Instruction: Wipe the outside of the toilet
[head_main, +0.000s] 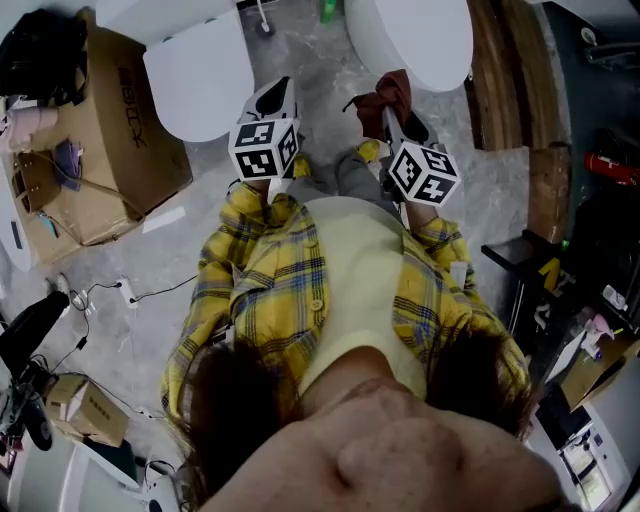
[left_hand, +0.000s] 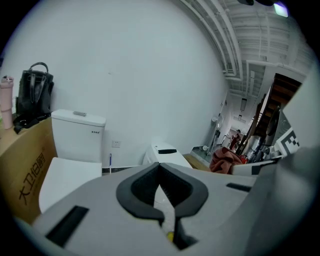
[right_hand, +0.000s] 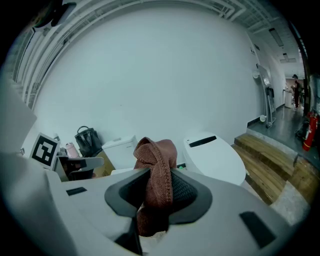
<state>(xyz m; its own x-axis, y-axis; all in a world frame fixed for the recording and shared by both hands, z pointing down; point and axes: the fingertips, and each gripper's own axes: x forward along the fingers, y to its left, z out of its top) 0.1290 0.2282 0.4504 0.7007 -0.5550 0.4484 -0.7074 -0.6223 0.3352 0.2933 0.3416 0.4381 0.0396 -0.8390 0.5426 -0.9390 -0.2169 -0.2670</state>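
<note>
right gripper (right_hand: 157, 192) pinches brown cloth (right_hand: 159, 160) | left gripper (left_hand: 161, 192) pressed together, empty | white toilet (right_hand: 214, 157) stands on floor (head_main: 325, 60) by the wall (right_hand: 150, 75), ahead and slightly right of the cloth, long axis pointing toward person (head_main: 330, 290) | right gripper nearer, it seems

Head view: above the person, aimed steeply down; tank toilet (head_main: 200, 75) and oval toilet (head_main: 410, 40) near its top edge. Gripper views: low, just behind their own jaws, facing level toward the white wall (left_hand: 150, 75). All three share both toilets (tank one to the left in each).
</note>
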